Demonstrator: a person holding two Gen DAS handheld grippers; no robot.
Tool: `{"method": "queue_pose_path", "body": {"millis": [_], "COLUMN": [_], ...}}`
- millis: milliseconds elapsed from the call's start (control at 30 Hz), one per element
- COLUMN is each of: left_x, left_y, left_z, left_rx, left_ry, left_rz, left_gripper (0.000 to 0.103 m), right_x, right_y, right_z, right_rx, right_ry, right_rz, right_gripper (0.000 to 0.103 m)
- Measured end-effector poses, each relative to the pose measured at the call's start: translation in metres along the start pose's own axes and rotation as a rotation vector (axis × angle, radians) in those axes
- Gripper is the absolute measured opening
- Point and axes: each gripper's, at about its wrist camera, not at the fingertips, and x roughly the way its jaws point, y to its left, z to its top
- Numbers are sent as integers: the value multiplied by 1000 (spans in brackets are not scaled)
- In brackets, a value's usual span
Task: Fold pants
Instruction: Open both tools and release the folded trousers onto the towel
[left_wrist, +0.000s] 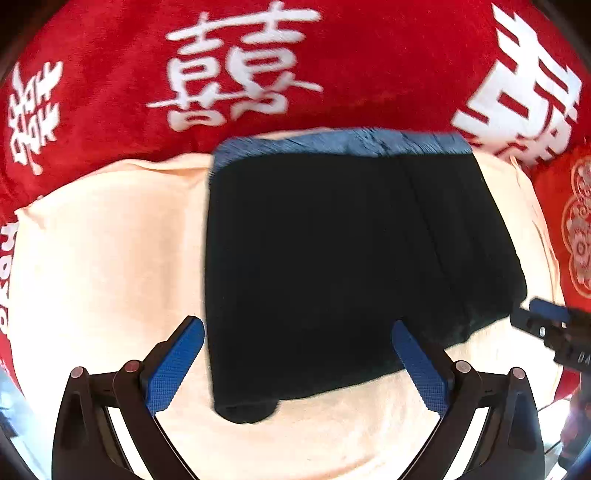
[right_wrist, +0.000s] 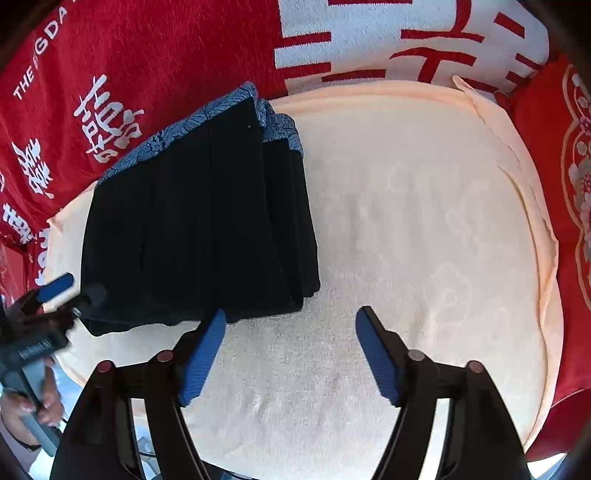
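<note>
Left wrist view: the left gripper (left_wrist: 297, 363) hangs over the near edge of the black pants (left_wrist: 332, 258), its blue fingers (left_wrist: 173, 369) spread wide with nothing pinched between them. The garment lies as a compact dark block on a cream towel (left_wrist: 103, 258), its blue patterned waistband (left_wrist: 340, 142) toward twelve o'clock and a rounded corner of cloth sagging out at six o'clock. A red blanket with white characters (left_wrist: 240, 66) fills the top of the picture. At three o'clock the tip of the right gripper (left_wrist: 546, 321) shows just beside the pants' right edge.

Right wrist view: the right gripper (right_wrist: 291, 350) stands over bare towel (right_wrist: 424, 240), fingers (right_wrist: 201, 354) apart and empty; the left-hand finger lies just at the pants' (right_wrist: 195, 221) near right corner. The pants sit at ten o'clock, stacked layers showing along their right edge, waistband (right_wrist: 184, 125) against the red blanket (right_wrist: 147, 55). At eight o'clock the left gripper (right_wrist: 59, 291) reaches the garment's near left corner, a hand (right_wrist: 33, 402) on its handle below; whether those fingers are apart cannot be told from here.

The fold looks largely made, with tidying or one more fold probably left. To do it well, take both near corners at once, catching every layer along the stepped right edge, lift evenly, and carry the hem toward the waistband so the edges meet square. Tuck in the sagging corner first, and avoid dragging the towel along.
</note>
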Motion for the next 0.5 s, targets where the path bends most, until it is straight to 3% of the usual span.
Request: {"method": "queue_pose_path", "body": {"millis": [367,500], "left_x": [16,21], "left_y": [31,36], "left_z": [12,20], "left_rx": [-53,-63], "left_ry": [47,49], "left_rz": [49,35], "left_gripper": [102,102], "right_x": [-6,-12], "right_y": [-16,-30], "right_z": [-11,-11], "right_rx": [65,99], "right_ry": [-3,-17], "right_rz": [33,40], "right_gripper": [78,78]}}
